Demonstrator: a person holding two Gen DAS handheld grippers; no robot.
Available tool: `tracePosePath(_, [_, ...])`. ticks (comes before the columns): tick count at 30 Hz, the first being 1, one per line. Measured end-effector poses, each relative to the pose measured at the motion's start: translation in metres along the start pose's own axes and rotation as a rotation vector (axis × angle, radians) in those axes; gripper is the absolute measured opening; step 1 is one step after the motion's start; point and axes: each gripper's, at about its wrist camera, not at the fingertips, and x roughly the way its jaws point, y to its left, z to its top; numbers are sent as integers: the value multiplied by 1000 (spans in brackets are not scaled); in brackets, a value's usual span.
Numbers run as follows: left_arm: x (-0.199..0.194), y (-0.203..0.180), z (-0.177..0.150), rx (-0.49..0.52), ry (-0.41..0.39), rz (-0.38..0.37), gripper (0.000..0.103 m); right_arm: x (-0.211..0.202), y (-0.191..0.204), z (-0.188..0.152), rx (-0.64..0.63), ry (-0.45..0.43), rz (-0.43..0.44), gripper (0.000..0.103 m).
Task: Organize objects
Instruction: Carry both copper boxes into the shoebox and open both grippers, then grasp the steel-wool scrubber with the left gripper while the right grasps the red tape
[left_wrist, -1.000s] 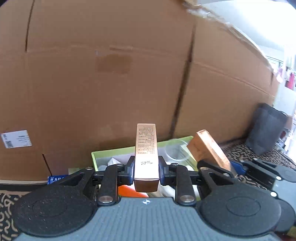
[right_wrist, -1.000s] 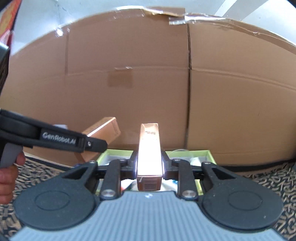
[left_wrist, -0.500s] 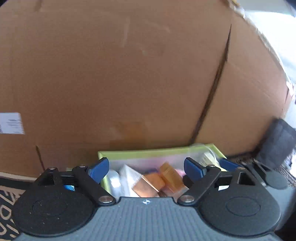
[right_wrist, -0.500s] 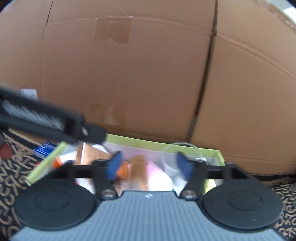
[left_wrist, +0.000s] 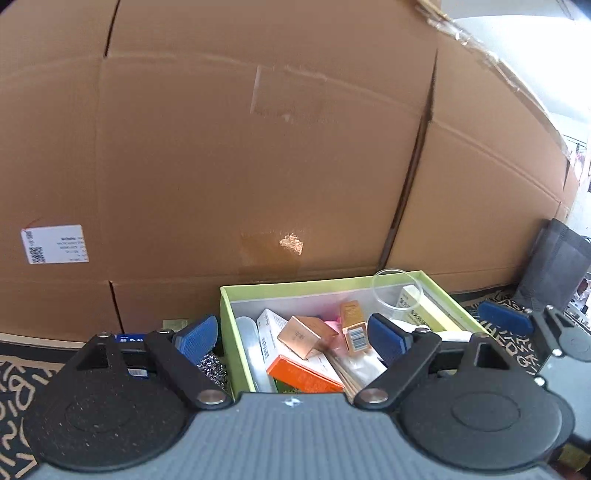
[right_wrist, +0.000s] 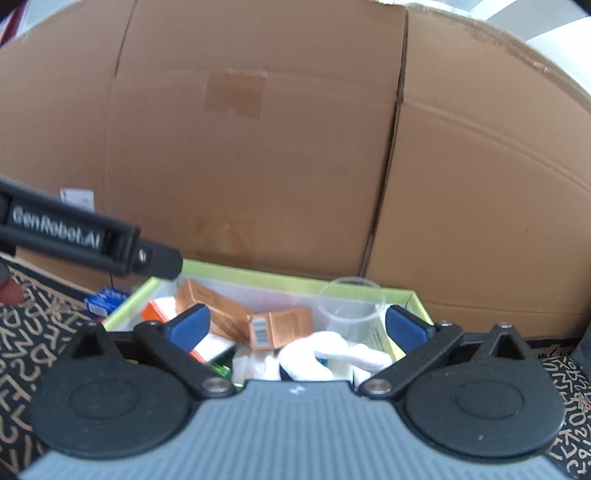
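Note:
A green-rimmed box (left_wrist: 317, 286) (right_wrist: 258, 275) sits on the floor against a cardboard wall. Two copper-coloured cartons lie inside it (left_wrist: 308, 336) (left_wrist: 354, 326), also seen in the right wrist view (right_wrist: 212, 308) (right_wrist: 282, 326). With them are an orange box (left_wrist: 303, 373), a white carton (left_wrist: 267, 332), a clear plastic cup (left_wrist: 397, 290) (right_wrist: 349, 306) and white cloth (right_wrist: 325, 354). My left gripper (left_wrist: 291, 339) is open and empty above the box's left part. My right gripper (right_wrist: 297, 325) is open and empty above the box's middle. The left gripper's side (right_wrist: 74, 236) crosses the right wrist view.
A large cardboard box (left_wrist: 258, 166) (right_wrist: 295, 166) stands right behind the green box. A patterned rug (right_wrist: 22, 332) covers the floor. A blue packet (right_wrist: 105, 299) lies left of the green box. A dark bag (left_wrist: 554, 269) stands at far right.
Both grippers held a copper carton one second ago. Both opened and the cartons dropped into the green box. Both grippers now stay open above it.

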Motion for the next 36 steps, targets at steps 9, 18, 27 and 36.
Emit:
tracePosePath(9, [-62, 31, -31, -107, -25, -27, 97, -49, 20, -1, 11, -12, 61, 103])
tracePosePath(18, [-96, 96, -86, -144, 66, 125, 97, -60, 86, -35, 65, 118, 294, 100])
tracePosePath(27, [-109, 149, -86, -192, 33, 221, 97, -17, 166, -28, -106, 141, 340, 66])
tracePosePath(36, [-72, 167, -70, -149, 52, 226, 97, 44, 209, -16, -379, 138, 248, 57])
